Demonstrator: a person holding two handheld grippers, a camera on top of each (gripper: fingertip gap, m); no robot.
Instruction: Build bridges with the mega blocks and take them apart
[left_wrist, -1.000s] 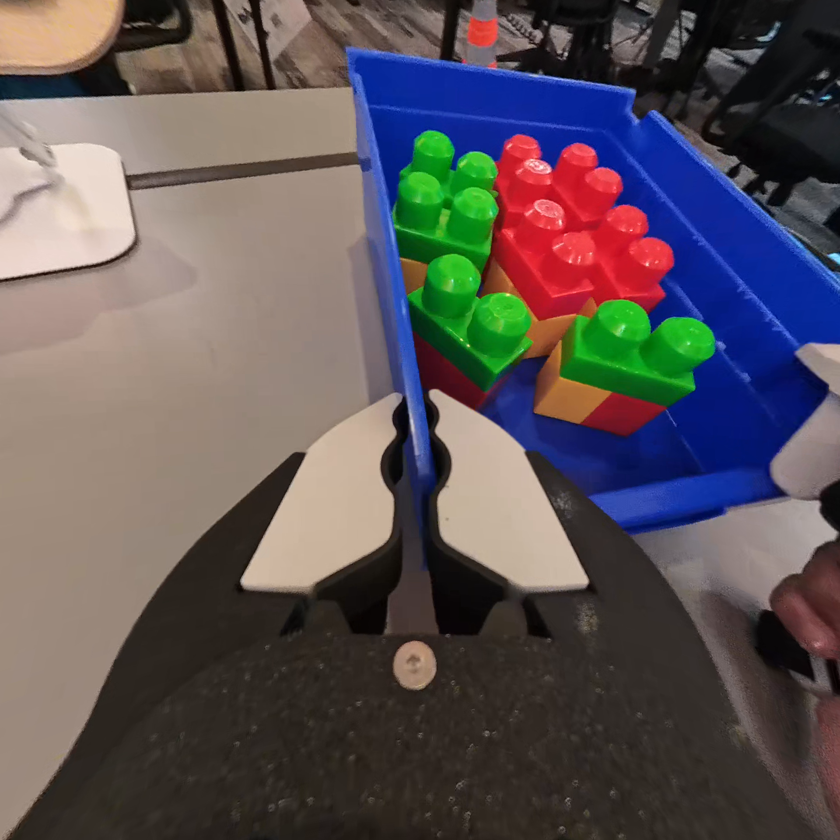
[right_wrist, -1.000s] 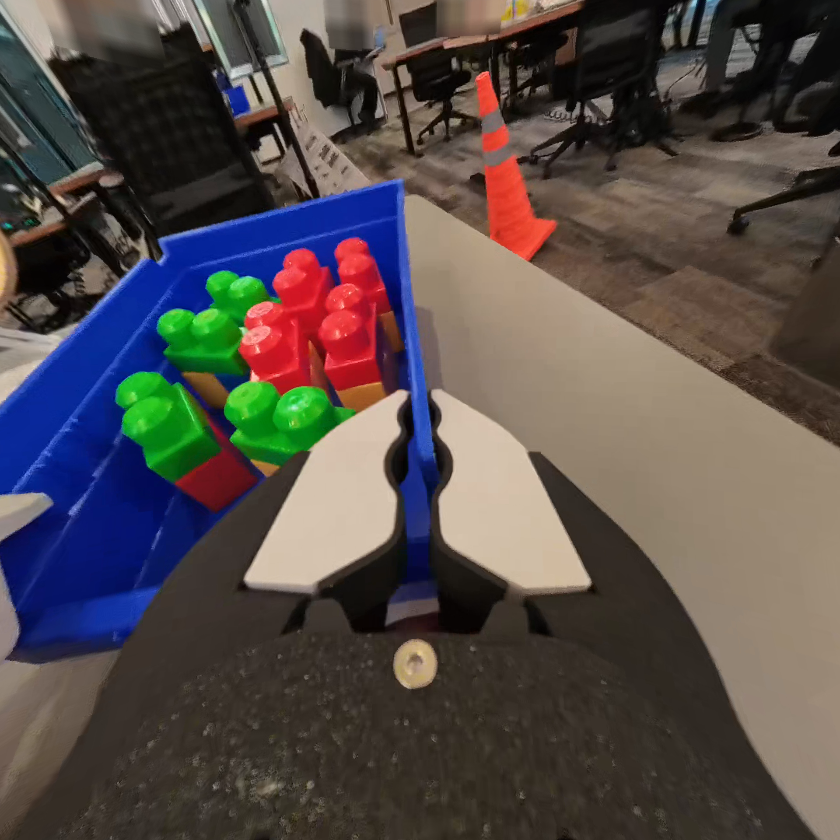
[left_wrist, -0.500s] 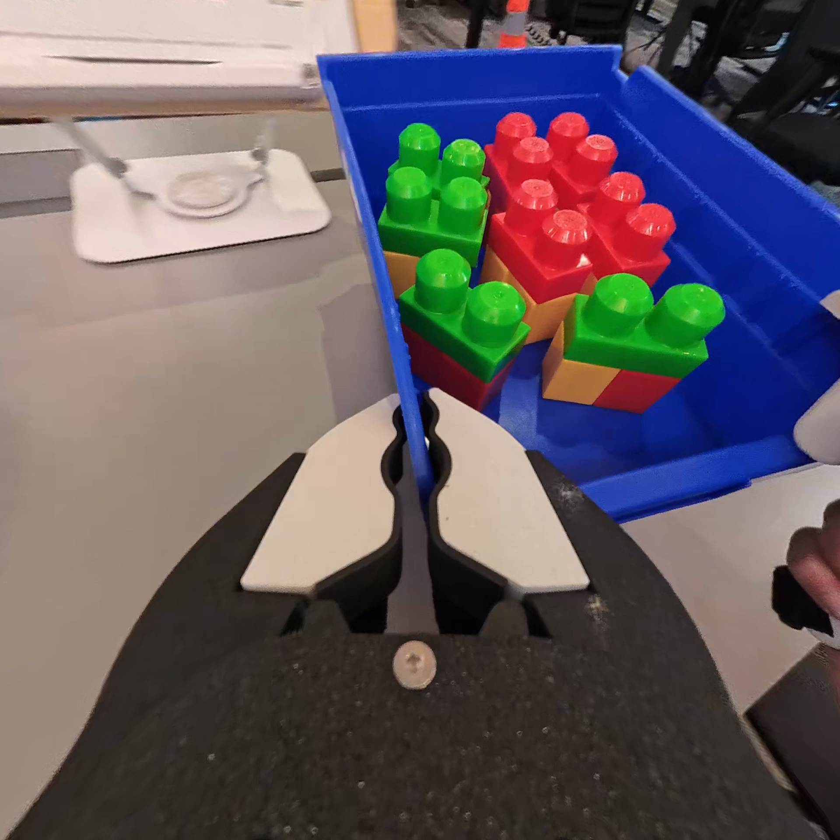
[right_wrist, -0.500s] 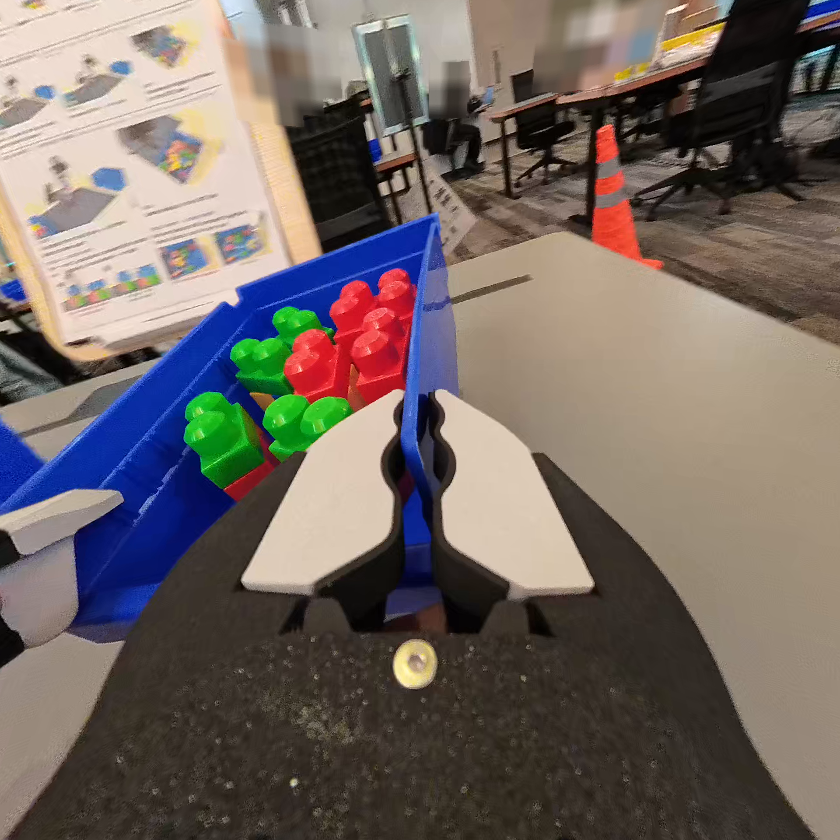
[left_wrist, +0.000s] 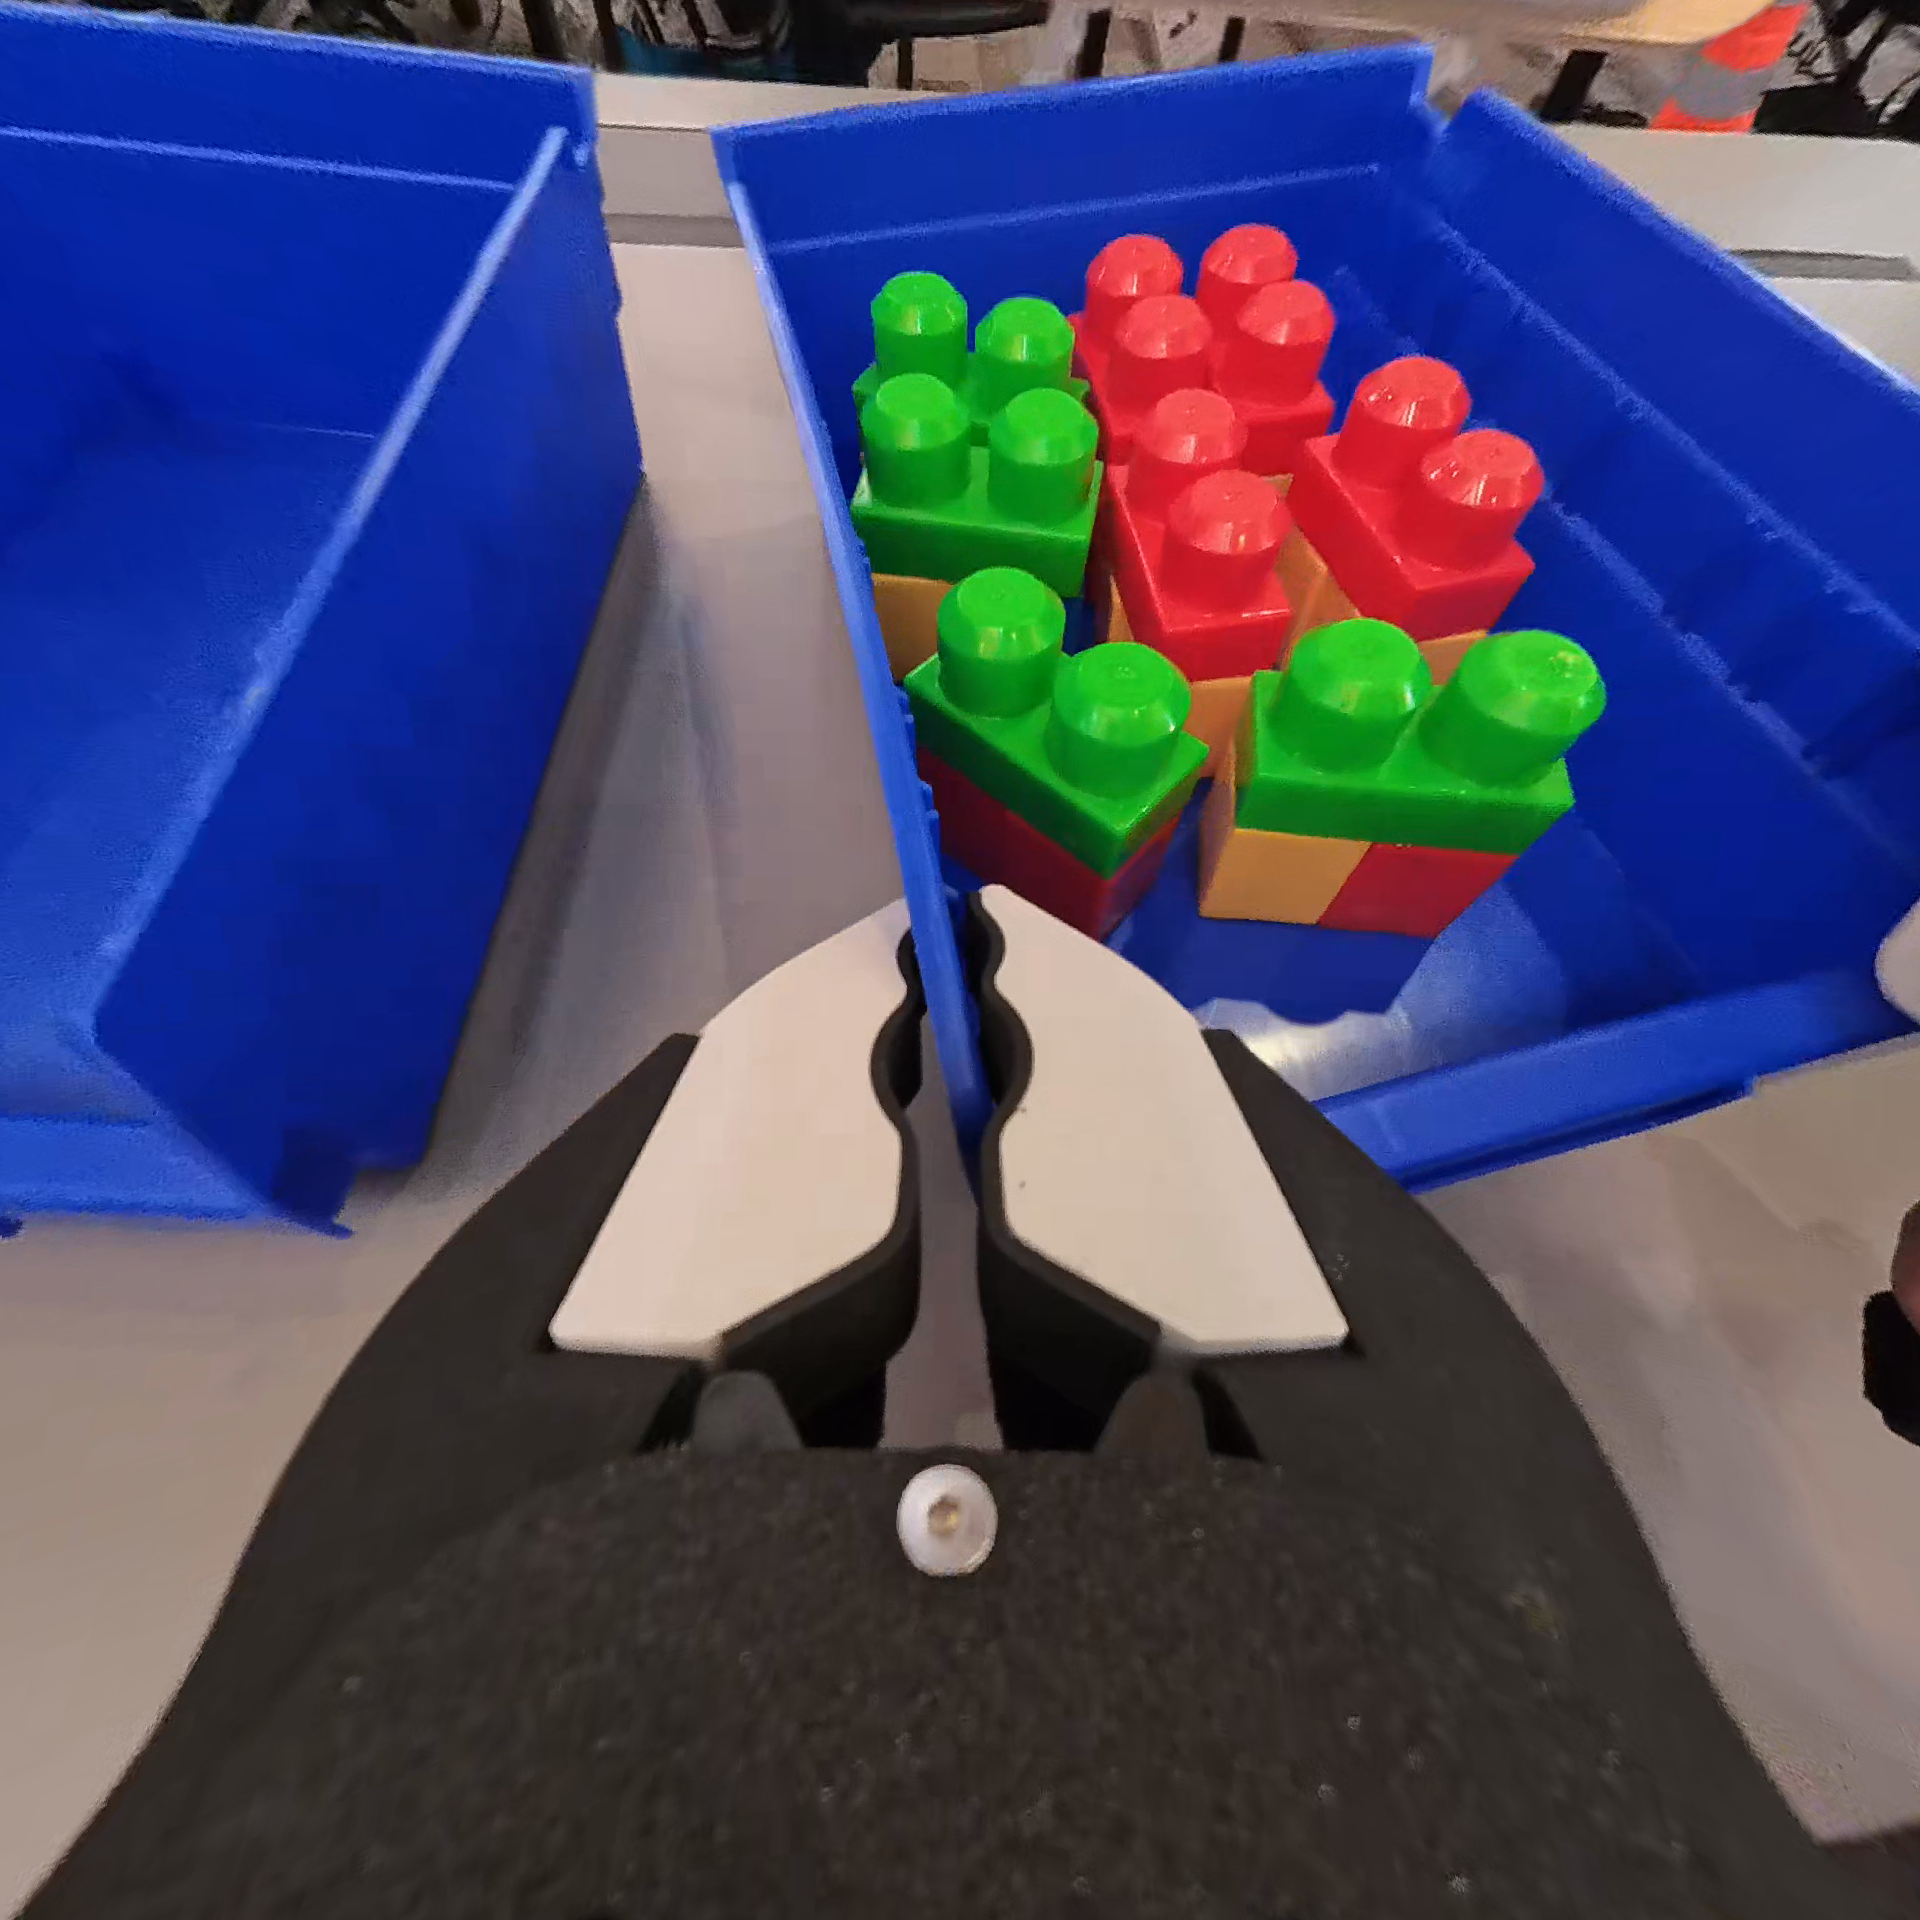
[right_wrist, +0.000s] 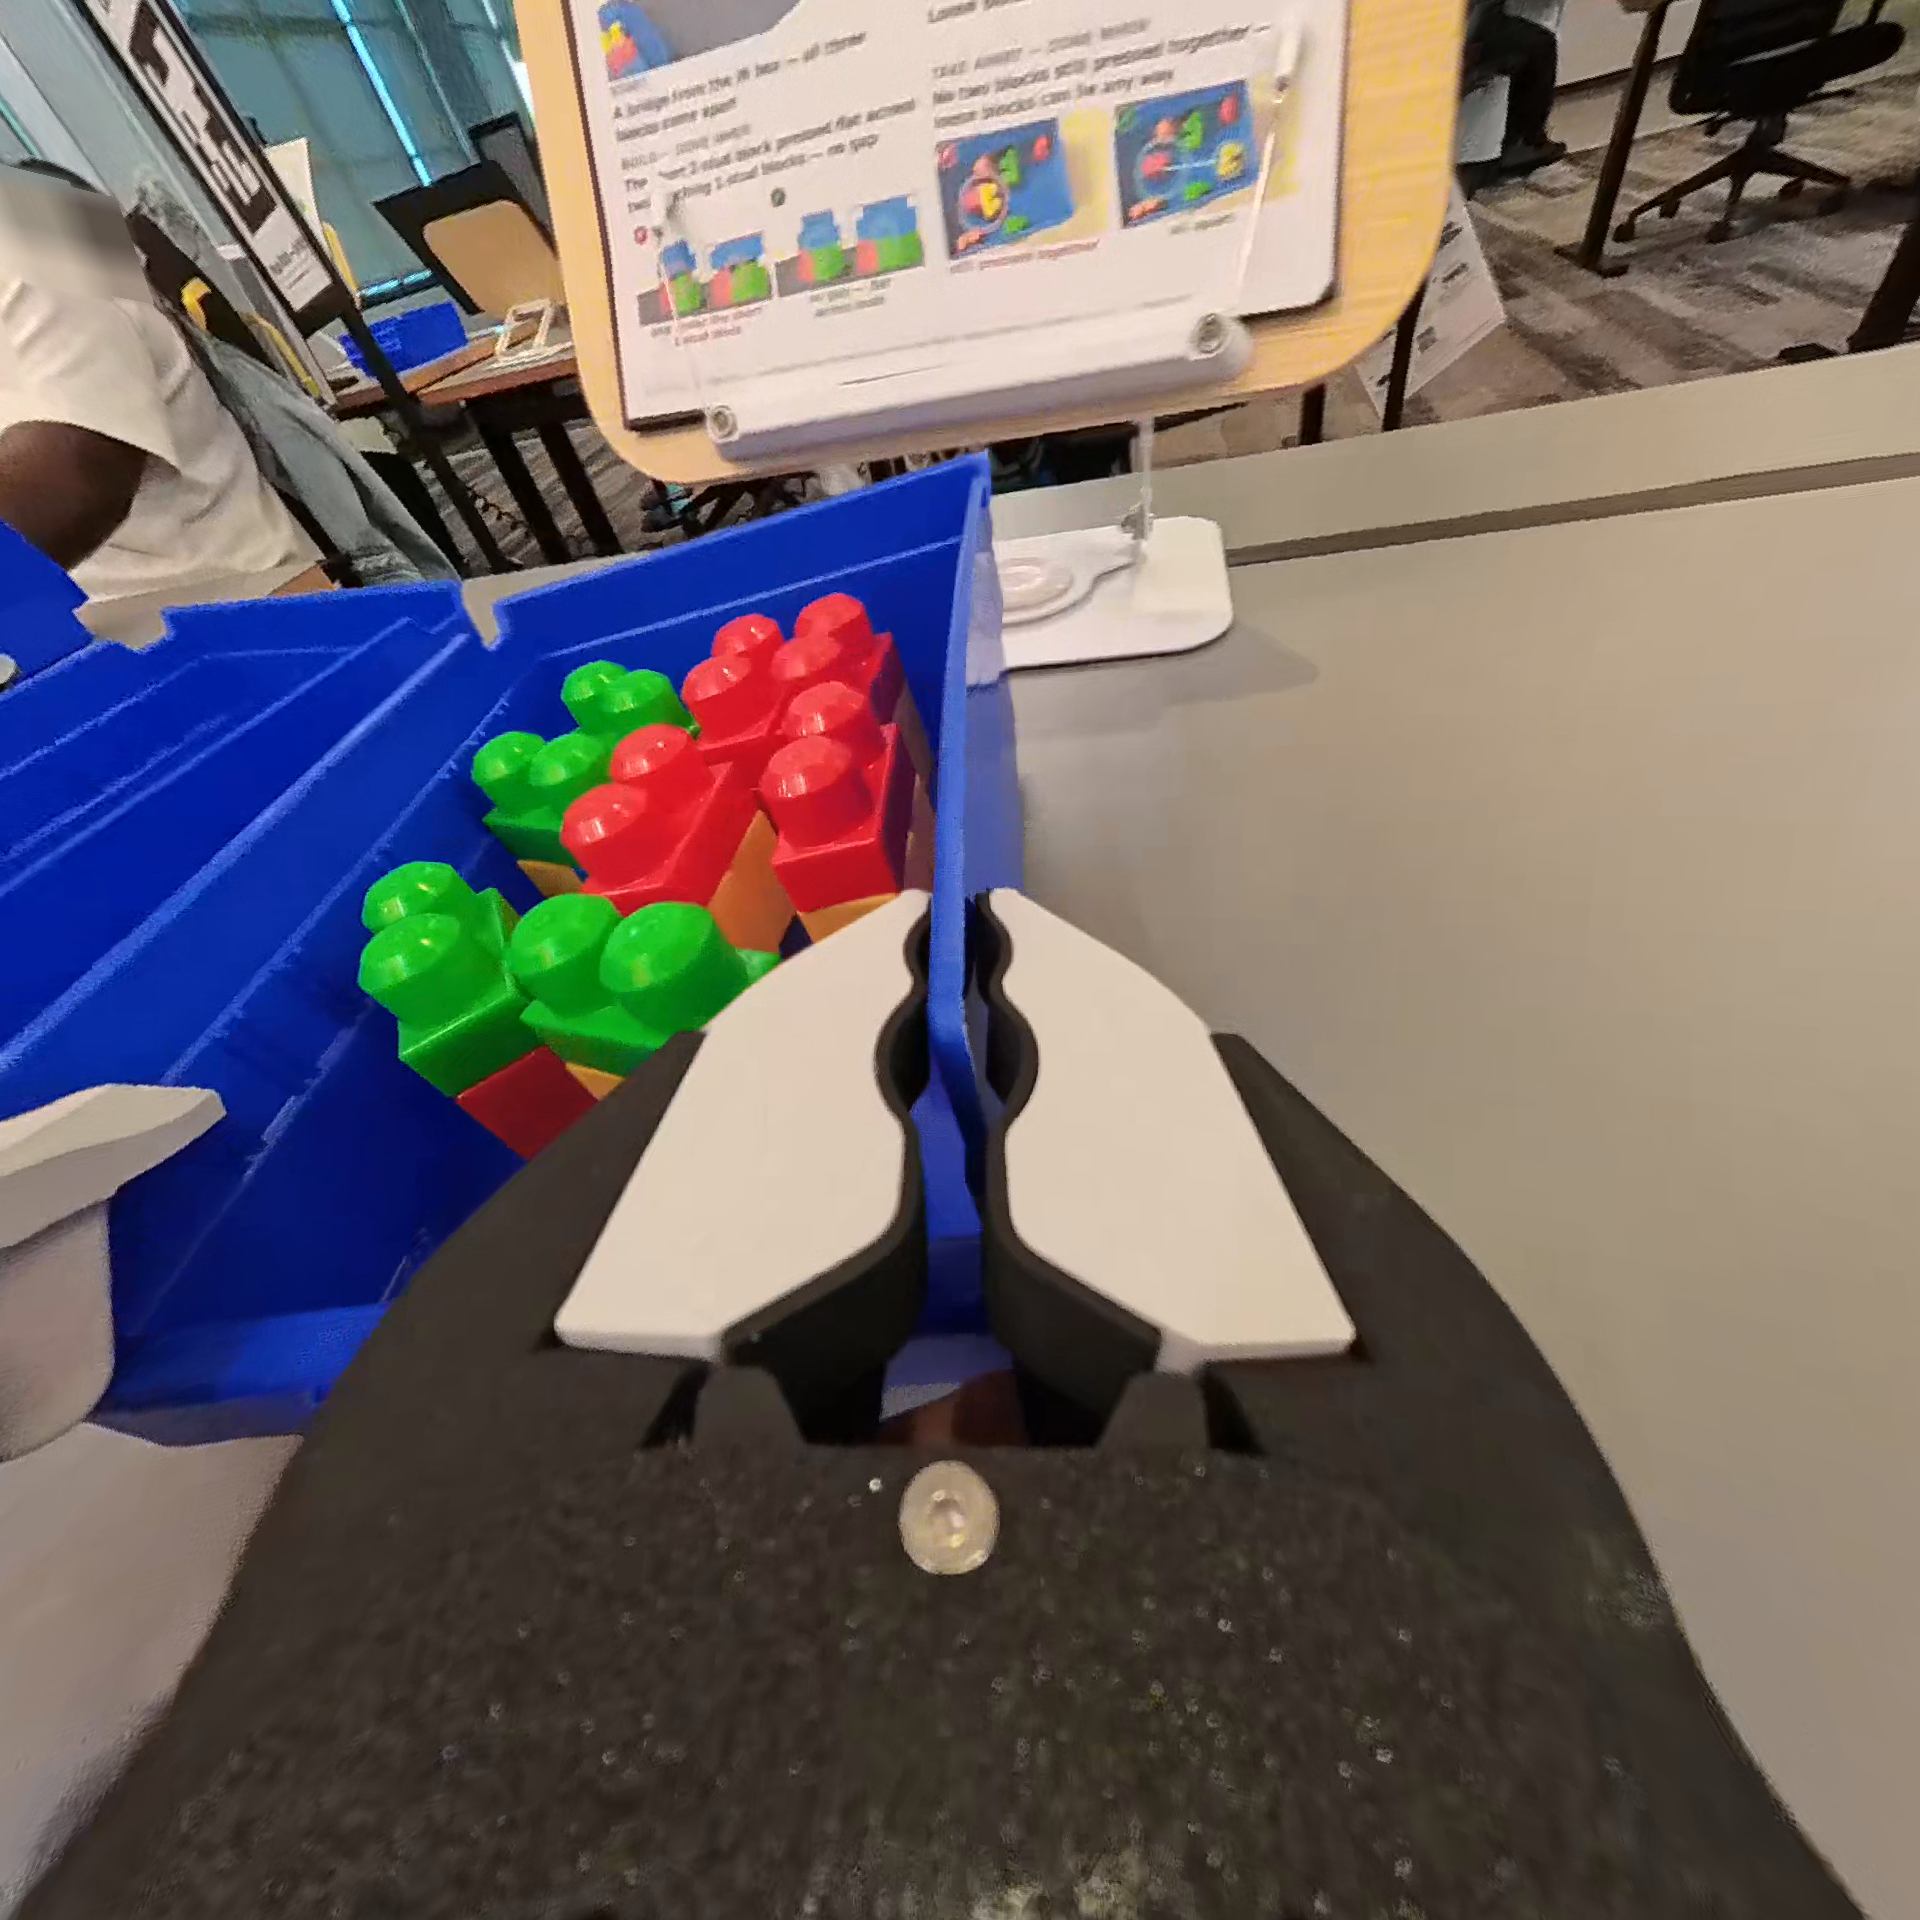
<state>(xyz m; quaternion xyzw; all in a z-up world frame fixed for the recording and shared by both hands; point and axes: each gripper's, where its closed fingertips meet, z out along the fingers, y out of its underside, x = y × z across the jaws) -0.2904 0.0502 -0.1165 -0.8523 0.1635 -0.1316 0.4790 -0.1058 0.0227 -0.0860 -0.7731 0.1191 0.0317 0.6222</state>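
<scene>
On your far left sits a second blue bin (left_wrist: 312, 582), apart from the one you carry, with a strip of grey worktop (left_wrist: 717, 727) between them. I can't see anything inside it from here.

Your left gripper (left_wrist: 940, 925) is clenched on the left wall of the loaded blue bin (left_wrist: 1683, 665), the thin rim pinched between its fingers. In that bin the mega blocks (left_wrist: 1174, 582) stand as small bridges: green and red two-stud tops pressed over orange and red bases, crowded toward the far left part of the floor. Your right gripper (right_wrist: 951, 914) is clamped the same way on the bin's right wall.

Judging by look, the bin is stiff moulded plastic, light even loaded, and smooth enough to slip in a pinch. Its thin walls are the sensible hold, one on each side. The blocks are hollow, hard and light; they will slide or topple if you tilt the bin. To pull one apart, take the block body across its flat sides, not the round studs.

Compared with a second ago, both grippers keep their hold while the bin has swung round: the empty bin now shows on the left, and the instruction board (right_wrist: 977, 208) on its white stand fills the far view where the orange cone was.
</scene>
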